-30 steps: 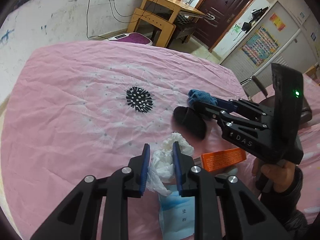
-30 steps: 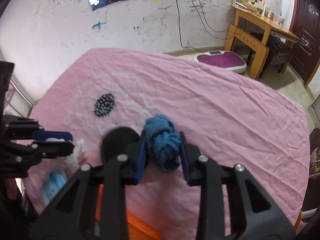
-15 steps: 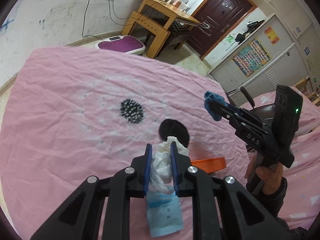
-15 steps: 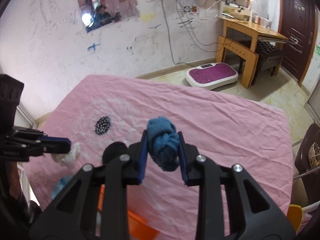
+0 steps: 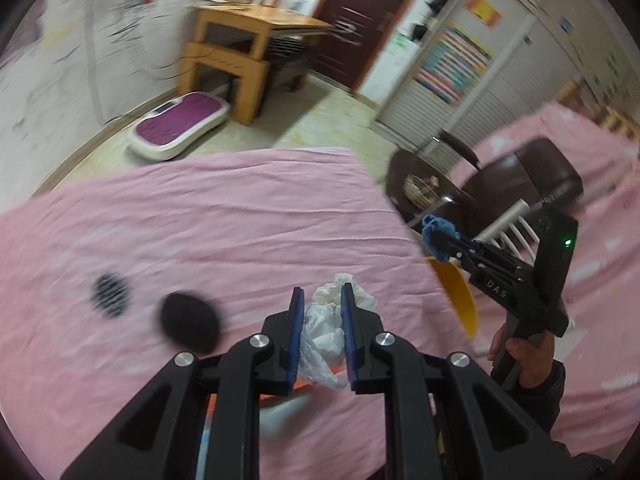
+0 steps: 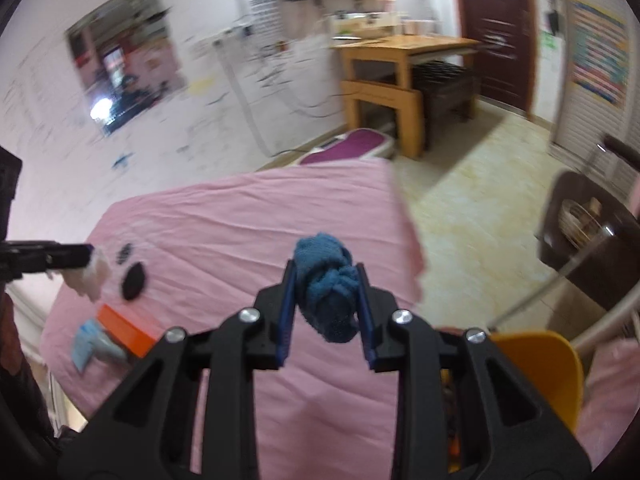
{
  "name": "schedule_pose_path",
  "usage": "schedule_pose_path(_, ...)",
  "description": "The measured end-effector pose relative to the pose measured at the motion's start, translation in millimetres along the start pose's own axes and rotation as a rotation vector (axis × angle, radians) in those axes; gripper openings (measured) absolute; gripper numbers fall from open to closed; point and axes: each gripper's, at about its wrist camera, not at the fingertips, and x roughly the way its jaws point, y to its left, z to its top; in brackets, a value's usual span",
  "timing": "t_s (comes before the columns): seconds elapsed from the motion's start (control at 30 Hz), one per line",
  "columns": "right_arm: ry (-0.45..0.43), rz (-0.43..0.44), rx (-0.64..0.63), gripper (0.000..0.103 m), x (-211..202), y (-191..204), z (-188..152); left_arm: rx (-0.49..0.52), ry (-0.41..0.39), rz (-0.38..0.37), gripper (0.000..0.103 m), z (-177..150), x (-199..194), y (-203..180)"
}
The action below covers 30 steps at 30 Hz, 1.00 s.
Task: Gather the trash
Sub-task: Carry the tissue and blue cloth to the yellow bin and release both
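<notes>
We see a pink bedsheet spread over the surface, with a scribbled white wall, a wooden desk and a dark door behind it, all somewhat blurred. The left gripper is raised over the sheet, its blue pads closed on a crumpled white tissue with a bit of clear plastic, which fills the narrow gap between them. The right gripper is clamped on a balled blue cloth, held past the sheet's right edge. Below it stands a yellow-orange bin; only its rim and wall show, so we cannot tell what is inside. Lying on the sheet are a black oval pad, an orange box and, touching its near end, a light-blue packet. A dark brown chair stands on the tiled floor.
</notes>
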Motion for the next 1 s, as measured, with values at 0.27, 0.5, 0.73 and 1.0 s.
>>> schedule_pose_path(0.27,-0.004,-0.123,0.147,0.027,-40.4,-98.8,-43.5,0.143,0.086,-0.061,0.015,15.3,61.1,-95.9)
schedule_pose_path(0.5,0.006,-0.141,0.233,0.027,-50.0,-158.2,-81.3,0.204,0.169,-0.117,0.015,12.6,119.1,-160.4)
schedule_pose_path(0.73,0.04,-0.116,0.321,0.027,-37.2,-194.0,-107.6,0.217,0.251,-0.129,0.015,2.0,191.6,-206.7)
schedule_pose_path(1.0,0.053,-0.106,0.393,0.057,-29.9,-215.2,-125.4,0.212,0.298,-0.127,0.069,-2.5,235.6,-227.8)
